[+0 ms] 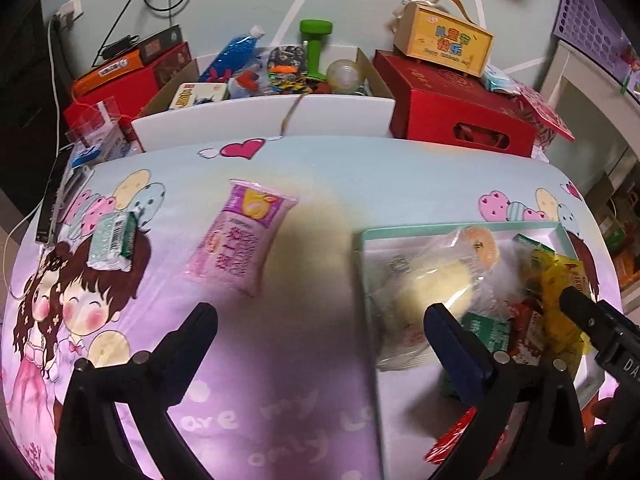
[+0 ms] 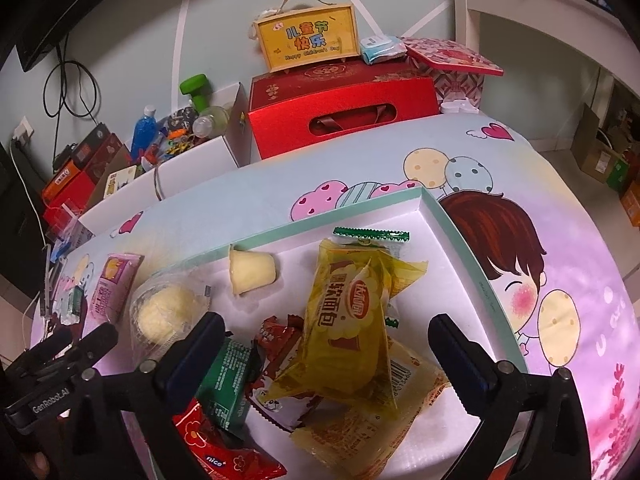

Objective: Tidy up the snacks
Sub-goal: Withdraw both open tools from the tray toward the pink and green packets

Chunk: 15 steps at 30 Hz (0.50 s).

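Observation:
A shallow teal-rimmed white tray [image 2: 452, 220] holds several snacks: a yellow bread packet [image 2: 352, 320], a pale jelly cup [image 2: 252, 276], a clear-wrapped round cake [image 2: 160, 312], green [image 2: 224, 384] and red [image 2: 212, 444] packets. The tray also shows in the left wrist view [image 1: 460, 230]. A pink snack packet [image 1: 240, 236] and a small green-white packet [image 1: 112, 246] lie on the cartoon tablecloth left of the tray. My left gripper [image 1: 320, 320] is open and empty above the cloth. My right gripper [image 2: 324, 332] is open and empty over the tray's snacks.
Behind the table stand a white box [image 1: 264, 120] full of odds and ends, a red gift box [image 1: 460, 108] and a yellow carry case [image 1: 444, 40]. A black device [image 1: 56, 200] and cables lie at the table's left edge.

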Tool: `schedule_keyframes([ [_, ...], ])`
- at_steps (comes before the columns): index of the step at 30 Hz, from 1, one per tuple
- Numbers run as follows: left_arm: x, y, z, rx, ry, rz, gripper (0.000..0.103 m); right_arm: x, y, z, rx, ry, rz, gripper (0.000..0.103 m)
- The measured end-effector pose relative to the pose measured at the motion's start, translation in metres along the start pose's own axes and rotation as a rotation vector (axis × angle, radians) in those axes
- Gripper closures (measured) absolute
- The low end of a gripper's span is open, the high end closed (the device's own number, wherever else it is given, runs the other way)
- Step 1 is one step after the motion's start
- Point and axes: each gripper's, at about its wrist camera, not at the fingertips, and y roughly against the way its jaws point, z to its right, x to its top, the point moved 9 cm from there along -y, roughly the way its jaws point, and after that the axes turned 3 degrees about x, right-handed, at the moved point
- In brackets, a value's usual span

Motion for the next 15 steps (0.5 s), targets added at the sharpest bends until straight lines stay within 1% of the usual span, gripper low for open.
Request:
schedule_keyframes([
  [5, -0.001, 0.002, -0.021, 0.018, 0.038, 0.011, 0.000, 0.001, 0.004, -0.003, -0.001, -0.008, 0.009, 0.000],
  [9, -0.005, 0.003, -0.041, 0.024, 0.080, 0.004, 0.000, 0.003, 0.009, -0.013, 0.004, 0.003, 0.023, 0.000],
  [15, -0.008, 0.006, -0.064, 0.058, 0.088, 0.003, 0.000, 0.005, 0.017, -0.038, 0.012, 0.048, 0.041, 0.000],
])
